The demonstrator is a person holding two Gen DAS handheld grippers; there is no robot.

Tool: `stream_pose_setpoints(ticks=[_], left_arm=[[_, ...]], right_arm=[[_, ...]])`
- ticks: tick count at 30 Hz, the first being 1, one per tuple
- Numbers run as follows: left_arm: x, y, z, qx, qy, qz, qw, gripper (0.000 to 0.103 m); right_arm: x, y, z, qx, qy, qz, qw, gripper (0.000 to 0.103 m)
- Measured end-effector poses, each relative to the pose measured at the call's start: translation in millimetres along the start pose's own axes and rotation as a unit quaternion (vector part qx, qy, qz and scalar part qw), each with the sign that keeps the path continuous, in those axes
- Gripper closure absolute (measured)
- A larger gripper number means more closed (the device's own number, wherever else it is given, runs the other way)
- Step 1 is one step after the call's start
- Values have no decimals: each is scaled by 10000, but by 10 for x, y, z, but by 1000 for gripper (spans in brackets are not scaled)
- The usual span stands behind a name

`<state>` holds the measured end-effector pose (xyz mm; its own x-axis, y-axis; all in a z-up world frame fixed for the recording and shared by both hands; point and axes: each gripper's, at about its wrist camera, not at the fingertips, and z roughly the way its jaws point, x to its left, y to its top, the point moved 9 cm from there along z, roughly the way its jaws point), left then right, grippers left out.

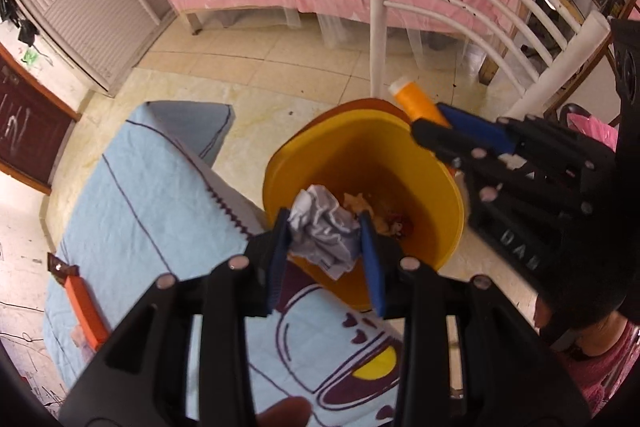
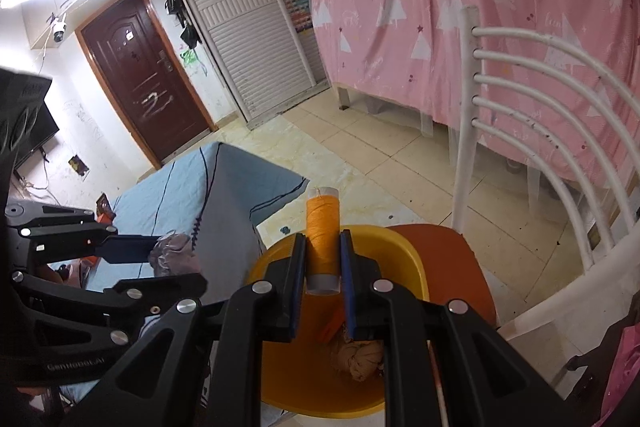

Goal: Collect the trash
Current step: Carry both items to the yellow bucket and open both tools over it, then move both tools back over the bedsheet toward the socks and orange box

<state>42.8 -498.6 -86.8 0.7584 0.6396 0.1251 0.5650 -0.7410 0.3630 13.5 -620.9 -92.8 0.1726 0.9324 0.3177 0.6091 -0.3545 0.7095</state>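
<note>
My left gripper [image 1: 324, 227] is shut on a crumpled grey-white wad of paper [image 1: 324, 231] and holds it over the near rim of the yellow bin [image 1: 304, 155]. The wad also shows in the right wrist view [image 2: 174, 253]. My right gripper [image 2: 323, 247] is shut on an orange spool of thread [image 2: 322, 227], held above the yellow bin [image 2: 400, 251]. In the left wrist view the right gripper [image 1: 434, 125] and spool [image 1: 414, 99] hang over the bin's far right rim. Crumpled scraps [image 2: 358, 355] lie in the bin's bottom.
The bin rests on the orange seat [image 2: 444, 259] of a white slatted chair [image 2: 536, 107]. A table with a light blue cloth [image 1: 132, 203] stands to the left, with an orange box [image 1: 86, 311] on it. A pink-curtained bed [image 2: 460, 7] stands behind.
</note>
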Motion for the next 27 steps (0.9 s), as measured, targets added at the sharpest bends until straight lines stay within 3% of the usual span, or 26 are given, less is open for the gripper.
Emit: stream_pose_setpoints(ticks=[6,14,21,24,27], left_arm=[[70,22,61,78,20,-168,9998,53],[213,-16,-52,3,39,-282,9996,53],[467,-107,-318,-176,41,-408,9990,53],[640,-144,-450,-288,88,-539,9981,43],[841,-193,-592,-409,200,-664,9968,42]], right_arm=[[-31,-43,107,137,75,33,9999,92],[22,-29,134,173,77,2,9998,90],[110,-7,136,169,59,-49,9998,73],[200,29,120,135,98,-121,9998,63],[342,85,113,99,169,-233,9995,55]])
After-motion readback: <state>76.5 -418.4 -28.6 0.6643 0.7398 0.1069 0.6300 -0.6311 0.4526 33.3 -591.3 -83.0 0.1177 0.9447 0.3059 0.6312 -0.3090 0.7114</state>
